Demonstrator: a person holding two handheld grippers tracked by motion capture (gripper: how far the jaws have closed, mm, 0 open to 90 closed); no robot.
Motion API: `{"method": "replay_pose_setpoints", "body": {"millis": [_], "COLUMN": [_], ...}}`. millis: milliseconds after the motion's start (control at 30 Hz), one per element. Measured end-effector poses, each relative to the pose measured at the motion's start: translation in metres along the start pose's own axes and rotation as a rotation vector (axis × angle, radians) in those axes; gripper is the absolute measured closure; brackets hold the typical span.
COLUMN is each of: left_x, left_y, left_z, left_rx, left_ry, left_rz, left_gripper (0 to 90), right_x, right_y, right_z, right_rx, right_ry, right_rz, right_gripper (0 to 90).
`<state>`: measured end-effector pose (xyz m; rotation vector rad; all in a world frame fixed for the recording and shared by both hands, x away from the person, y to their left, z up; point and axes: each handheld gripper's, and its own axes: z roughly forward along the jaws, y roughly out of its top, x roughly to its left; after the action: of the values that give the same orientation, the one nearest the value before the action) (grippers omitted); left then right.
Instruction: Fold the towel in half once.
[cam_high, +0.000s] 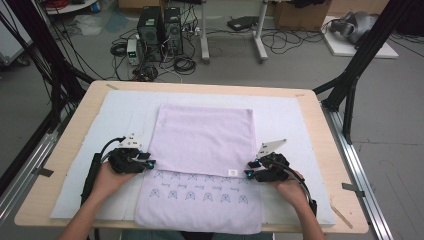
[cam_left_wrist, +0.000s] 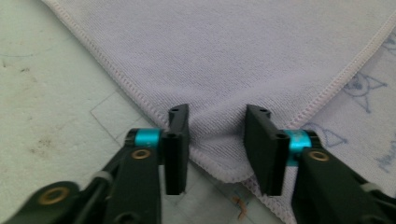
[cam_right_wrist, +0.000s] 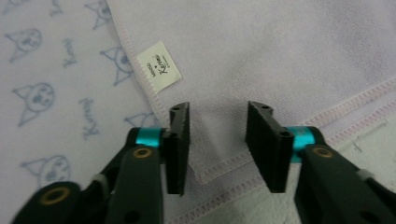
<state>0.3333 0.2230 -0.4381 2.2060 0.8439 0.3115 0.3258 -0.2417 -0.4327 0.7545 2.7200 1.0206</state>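
Both grippers, left (cam_high: 150, 163) and right (cam_high: 248, 168), stand spread over the towel's (cam_high: 202, 137) folded corners at 7 and 5 o'clock, pinching nothing, probably letting the fold settle.

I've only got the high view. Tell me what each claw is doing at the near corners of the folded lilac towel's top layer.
Observer: The left claw stands open. A corner of the folded lilac terry towel lies between its jaws, unpinched.
Operator: Now the right one.
Observer: The right claw is open too, astride the top layer's other near corner, with its pads clear of the cloth.
Operator: Give me a landmark there.
Observer: A small white sewn label with dark script lettering sits on the hem just ahead of that claw.
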Motion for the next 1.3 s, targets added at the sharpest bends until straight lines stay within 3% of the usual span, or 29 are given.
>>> {"method": "replay_pose_setpoints", "body": {"millis": [100,167,400,733,933,1300], "left_x": [-0.003,-0.003,-0.002,-0.012,-0.025,-0.045], "left_y": [-0.001,0.0,0.005,0.024,0.018,0.002], "left_z": [-0.001,-0.003,-0.017,-0.041,-0.045,-0.058], "left_rx": [-0.013,-0.009,-0.068,-0.121,-0.111,-0.134], "left_ry": [0.022,0.031,0.02,0.008,0.014,-0.007], "left_rz": [0.017,0.034,0.006,0.016,0.051,0.062], "left_gripper": [80.4,86.7,87.6,87.3,87.0,87.0], "right_x": [0.001,0.001,-0.009,-0.007,0.001,0.019], "right_y": [0.002,0.003,0.005,0.017,0.012,-0.002], "right_z": [0.002,0.002,-0.014,-0.049,-0.061,-0.07], "right_rx": [-0.01,-0.009,-0.108,-0.168,-0.176,-0.2], "right_ry": [0.005,0.01,0.047,0.03,0.043,0.077], "right_rz": [-0.022,-0.029,0.013,-0.012,-0.029,-0.036], "right_gripper": [82.8,86.1,87.3,87.2,87.3,87.3]}}
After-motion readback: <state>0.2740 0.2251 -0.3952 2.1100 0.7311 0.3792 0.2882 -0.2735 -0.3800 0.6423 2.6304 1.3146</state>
